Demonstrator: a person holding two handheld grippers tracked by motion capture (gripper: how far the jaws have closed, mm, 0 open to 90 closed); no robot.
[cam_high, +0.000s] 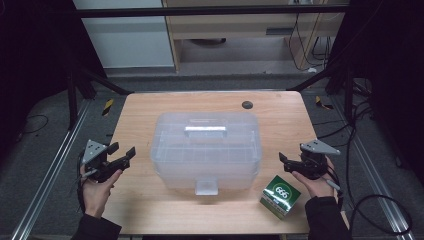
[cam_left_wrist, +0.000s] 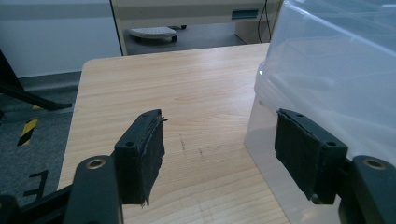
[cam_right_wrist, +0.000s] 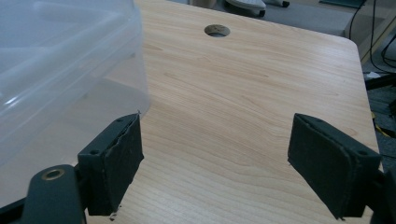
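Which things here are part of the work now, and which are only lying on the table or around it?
In the work:
- clear box, lid on, between the two grippers
- left gripper, open
- right gripper, open

Lying about:
- green carton, near the right hand
- hole in the table

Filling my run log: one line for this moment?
left claw open, empty | right claw open, empty | lidded clear bin between | green box untouched
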